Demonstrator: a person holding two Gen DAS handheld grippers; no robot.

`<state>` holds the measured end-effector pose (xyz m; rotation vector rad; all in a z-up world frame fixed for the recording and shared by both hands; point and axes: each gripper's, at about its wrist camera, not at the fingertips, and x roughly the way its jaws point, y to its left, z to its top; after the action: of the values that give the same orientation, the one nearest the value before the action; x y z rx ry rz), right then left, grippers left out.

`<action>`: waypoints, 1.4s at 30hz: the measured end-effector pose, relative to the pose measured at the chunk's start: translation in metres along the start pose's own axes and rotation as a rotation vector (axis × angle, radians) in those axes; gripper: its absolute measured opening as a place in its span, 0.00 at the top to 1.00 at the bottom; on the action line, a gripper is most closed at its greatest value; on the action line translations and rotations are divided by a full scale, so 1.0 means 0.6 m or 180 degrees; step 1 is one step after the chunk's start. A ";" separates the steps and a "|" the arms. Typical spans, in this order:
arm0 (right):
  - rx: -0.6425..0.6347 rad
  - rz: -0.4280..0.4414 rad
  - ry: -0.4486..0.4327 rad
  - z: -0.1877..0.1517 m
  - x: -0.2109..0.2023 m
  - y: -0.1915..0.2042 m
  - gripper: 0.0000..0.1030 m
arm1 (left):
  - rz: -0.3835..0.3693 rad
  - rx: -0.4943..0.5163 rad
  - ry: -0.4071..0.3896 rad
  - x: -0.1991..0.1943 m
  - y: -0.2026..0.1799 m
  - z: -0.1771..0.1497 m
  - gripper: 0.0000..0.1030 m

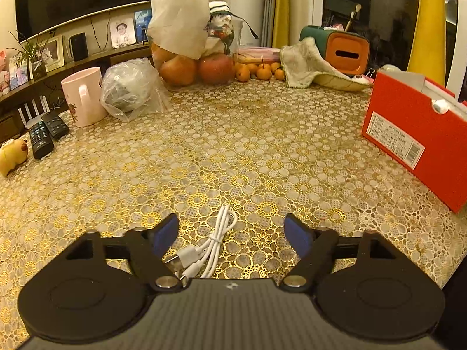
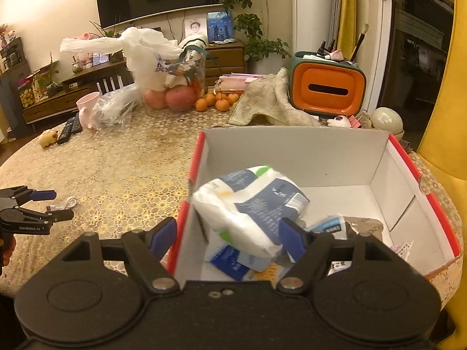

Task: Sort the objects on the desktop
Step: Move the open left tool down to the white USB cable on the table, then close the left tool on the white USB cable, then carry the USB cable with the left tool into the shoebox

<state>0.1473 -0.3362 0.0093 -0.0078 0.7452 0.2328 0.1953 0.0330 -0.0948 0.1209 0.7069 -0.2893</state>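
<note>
Coiled white USB charging cable (image 1: 214, 243) lying flat on the gold-and-white lace tablecloth (image 1: 233, 151), right between the blue pads of the left gripper (image 1: 231, 234), a bit closer to the pad on the picture's left. Long axis of the bundle running pretty much straight ahead along the fingers, loop end pointing away, plugs nearest the camera, so squeezing across the narrow side looks like the obvious move. Jaws spread apart with a clear gap on both sides of the cable, nothing pinched yet. Same cable (image 2: 62, 204) visible from the right wrist view too, sitting by the left gripper's (image 2: 59, 205) tips, well apart from the red cardboard box with the white inside (image 2: 292, 151). Right gripper (image 2: 230, 232) hanging over the near corner of that box with jaws wide, 1 finger outside the wall and 1 inside, empty as far as can be seen. White-and-blue soft tissue pack (image 2: 248, 204) already tilted inside, plus a few smaller packets under it. Clearly the left hand's job, being right on top of it. Probably just needs closing and a lift over to the box; thin cable, so slipping out of a loose pinch seems the main risk.
</note>
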 end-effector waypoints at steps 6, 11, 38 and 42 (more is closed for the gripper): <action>0.0082 -0.0027 0.0009 -0.002 0.005 -0.020 0.26 | 0.0093 -0.0022 0.0018 0.010 -0.005 -0.004 0.61; 0.0117 -0.0057 -0.0006 -0.004 0.003 -0.032 0.26 | 0.0202 -0.0045 0.0036 0.013 -0.004 -0.003 0.85; 0.0383 -0.0141 -0.0176 -0.036 -0.042 -0.152 0.26 | -0.0809 -0.0114 -0.0322 -0.084 -0.187 0.156 0.92; 0.0374 -0.0115 -0.0191 -0.039 -0.044 -0.164 0.26 | -0.1119 -0.0038 -0.0406 -0.084 -0.259 0.203 0.92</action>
<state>0.1338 -0.4398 0.0025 0.0968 0.6975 0.1538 0.1880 -0.1293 0.0283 -0.0344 0.6008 -0.6235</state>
